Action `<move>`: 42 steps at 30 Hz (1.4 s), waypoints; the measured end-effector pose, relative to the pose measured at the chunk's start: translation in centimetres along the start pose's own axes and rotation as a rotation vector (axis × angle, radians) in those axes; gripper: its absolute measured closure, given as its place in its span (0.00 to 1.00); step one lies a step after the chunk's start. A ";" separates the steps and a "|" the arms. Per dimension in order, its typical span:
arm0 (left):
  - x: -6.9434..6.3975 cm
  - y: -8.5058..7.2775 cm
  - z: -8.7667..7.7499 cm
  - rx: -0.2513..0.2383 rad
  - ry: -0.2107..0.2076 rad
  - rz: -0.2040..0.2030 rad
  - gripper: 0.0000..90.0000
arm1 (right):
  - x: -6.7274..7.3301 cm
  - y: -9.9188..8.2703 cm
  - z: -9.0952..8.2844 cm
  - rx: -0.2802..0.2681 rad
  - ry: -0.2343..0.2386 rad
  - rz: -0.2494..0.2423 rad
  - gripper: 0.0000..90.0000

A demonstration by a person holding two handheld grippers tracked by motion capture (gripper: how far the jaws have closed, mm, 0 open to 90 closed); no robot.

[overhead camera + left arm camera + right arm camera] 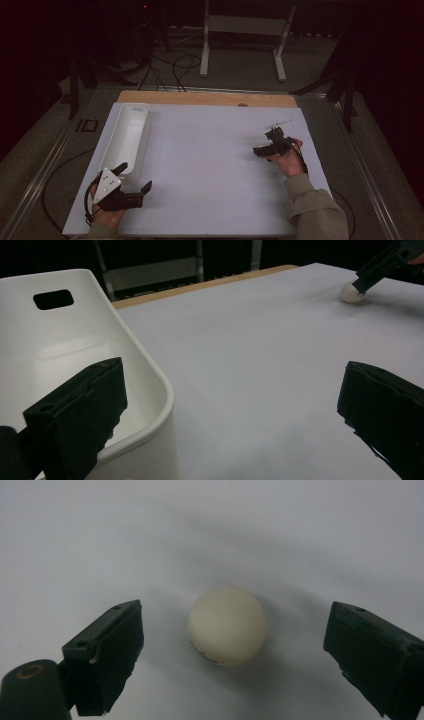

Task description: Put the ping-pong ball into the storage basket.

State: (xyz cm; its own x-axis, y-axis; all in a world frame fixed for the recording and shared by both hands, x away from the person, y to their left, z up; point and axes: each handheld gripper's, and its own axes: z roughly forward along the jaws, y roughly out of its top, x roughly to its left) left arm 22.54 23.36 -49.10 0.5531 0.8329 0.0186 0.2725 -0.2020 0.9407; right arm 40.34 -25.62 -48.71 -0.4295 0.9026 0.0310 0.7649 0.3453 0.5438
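Observation:
A cream-white ball (227, 625) rests on the white table top (210, 525), between the two black jaws of my right gripper (232, 645). The jaws stand wide apart and touch nothing. In the high view that right gripper (259, 150) is at the table's right side, held by a hand. The left gripper view shows the ball (351, 292) far off, under the right gripper's tip (364, 282). My left gripper (135, 176) is open at the near left corner. One of its jaws hangs over the near end of a long white tray (150, 375).
The white tray (125, 135) runs along the table's left side and looks empty. A wooden strip (207, 97) borders the far edge. Beyond it, a white stand (245, 30) and cables (170, 70) lie on the floor.

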 end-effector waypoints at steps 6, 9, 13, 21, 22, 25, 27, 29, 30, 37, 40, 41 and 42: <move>0.0 0.0 0.0 0.000 -0.001 0.000 0.00 | 0.3 0.1 0.3 0.015 -0.016 -0.012 0.12; 0.0 0.0 0.0 0.000 -0.002 -0.001 0.00 | 0.4 0.1 0.5 0.025 -0.025 -0.020 0.15; 0.0 0.0 0.0 0.000 -0.002 0.000 0.00 | 0.6 0.1 0.8 0.039 -0.048 -0.030 0.20; 0.0 0.0 0.0 0.000 -0.003 0.000 0.00 | 0.8 0.0 1.1 0.052 -0.068 -0.062 0.37; 0.0 0.0 0.0 0.000 -0.003 0.000 0.00 | 0.8 0.0 1.1 0.052 -0.068 -0.062 0.37; 0.0 0.0 0.0 -0.001 -0.004 -0.002 0.00 | 1.0 0.0 1.2 0.054 -0.065 -0.075 0.53; 0.0 0.0 0.0 -0.001 -0.004 -0.002 0.00 | 1.0 0.0 1.1 0.045 -0.065 -0.090 0.56; 0.0 0.0 0.0 -0.001 -0.004 -0.001 0.00 | 1.0 0.0 1.1 0.039 -0.069 -0.094 0.56; 0.0 0.0 0.0 0.000 -0.004 -0.001 0.00 | 1.1 0.0 1.0 0.036 -0.071 -0.094 0.56; 0.0 0.0 0.0 0.000 -0.003 -0.001 0.00 | 1.0 0.0 0.9 0.036 -0.071 -0.086 0.56; 0.0 0.0 0.0 0.001 -0.003 0.001 0.00 | 0.9 0.0 0.8 0.036 -0.068 -0.085 0.56; 0.0 0.0 0.0 0.001 -0.003 0.001 0.00 | 0.9 0.0 0.8 0.035 -0.068 -0.084 0.56; 0.0 0.0 0.0 0.001 -0.002 0.001 0.00 | 1.0 0.0 0.8 0.033 -0.068 -0.085 0.56</move>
State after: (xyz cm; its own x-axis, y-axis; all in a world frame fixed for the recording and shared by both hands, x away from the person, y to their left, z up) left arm 22.54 23.39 -49.09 0.5553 0.8315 0.0184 0.2733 -0.2033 0.9402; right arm 40.29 -24.56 -49.32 -0.4605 0.8848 -0.0719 0.7433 0.4286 0.5136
